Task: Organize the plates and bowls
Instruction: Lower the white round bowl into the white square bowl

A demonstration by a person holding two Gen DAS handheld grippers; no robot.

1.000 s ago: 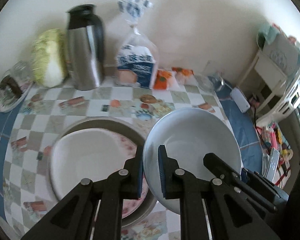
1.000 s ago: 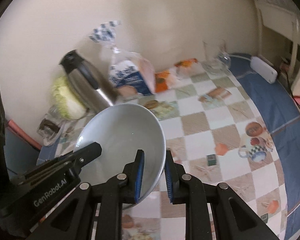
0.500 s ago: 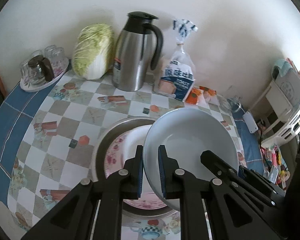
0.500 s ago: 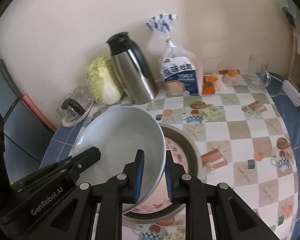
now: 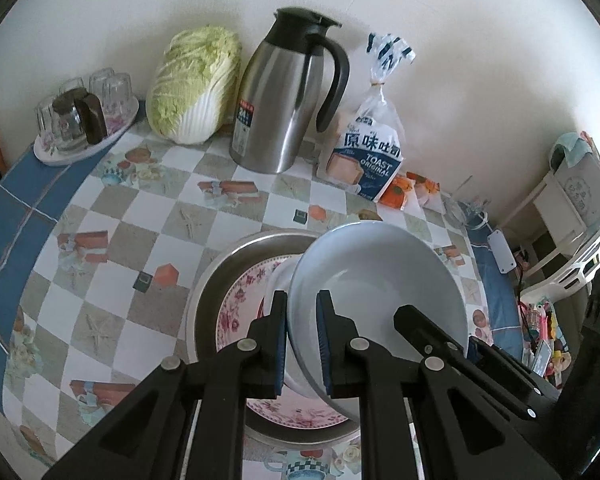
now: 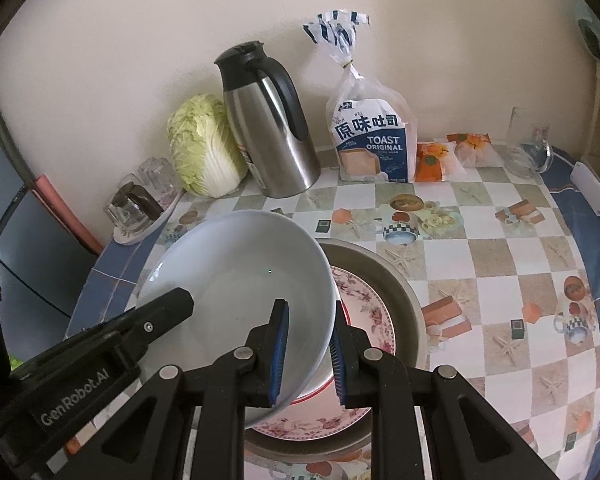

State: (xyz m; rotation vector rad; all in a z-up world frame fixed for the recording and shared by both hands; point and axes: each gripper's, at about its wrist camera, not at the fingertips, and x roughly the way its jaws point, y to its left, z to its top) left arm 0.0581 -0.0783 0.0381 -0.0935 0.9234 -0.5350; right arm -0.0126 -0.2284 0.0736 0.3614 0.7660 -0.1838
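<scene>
Both grippers, left gripper (image 5: 302,344) and right gripper (image 6: 309,354), clamp opposite rims of the white bowl (image 5: 380,292), jaws closed on it, keeping it level over the floral plate (image 6: 374,316) for stacking.

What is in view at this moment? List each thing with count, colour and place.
bowl: one, pale grey-white, held by its rim above the basin
metal basin: one, grey, on the table's middle
floral plate: one, white with pink flowers, in the basin
white dish: one, on the floral plate, mostly hidden
thermos jug: one, steel with black lid, by the wall
cabbage: one, green-white, left of the jug
toast bag: one, clear and blue, right of the jug
orange packets: two, right of the toast bag
tray of glasses: several clear, far left
table: one, checked cloth
left tool: shut on the bowl's rim
right tool: shut on the opposite rim
</scene>
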